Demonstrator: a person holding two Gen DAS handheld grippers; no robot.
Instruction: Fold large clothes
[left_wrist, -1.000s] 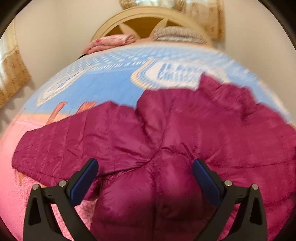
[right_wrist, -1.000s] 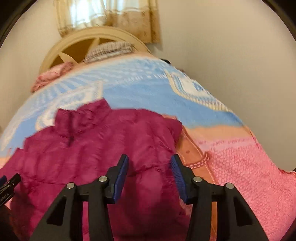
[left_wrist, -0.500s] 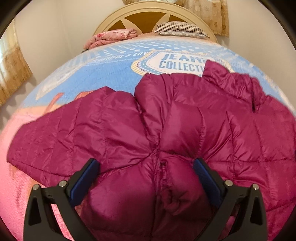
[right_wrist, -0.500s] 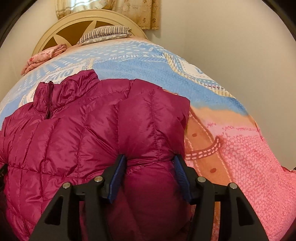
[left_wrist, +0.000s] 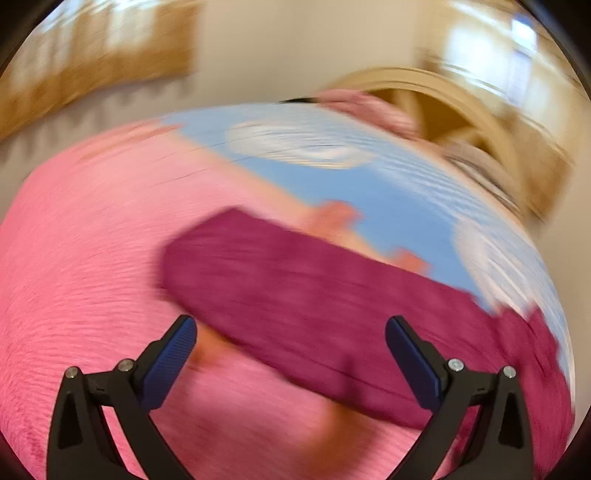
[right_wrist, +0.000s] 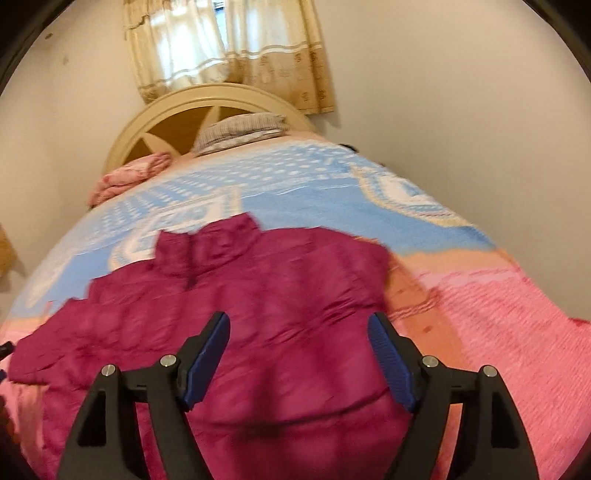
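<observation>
A magenta quilted puffer jacket (right_wrist: 258, 295) lies spread on the bed, collar toward the headboard. In the right wrist view my right gripper (right_wrist: 299, 350) is open above the jacket's body, holding nothing. In the blurred left wrist view one jacket sleeve (left_wrist: 295, 291) stretches out to the left over the pink blanket. My left gripper (left_wrist: 290, 343) is open wide and empty, just in front of the sleeve's near edge.
The bed has a pink and blue blanket (right_wrist: 498, 332). A cream headboard (right_wrist: 155, 114), a striped pillow (right_wrist: 240, 129) and a folded pink cloth (right_wrist: 129, 177) are at the far end. Walls flank both sides, with a curtained window (right_wrist: 229, 51) behind.
My left gripper has swung left from the jacket's body to the outstretched sleeve. My right gripper has opened wider and pulled back a little from the jacket.
</observation>
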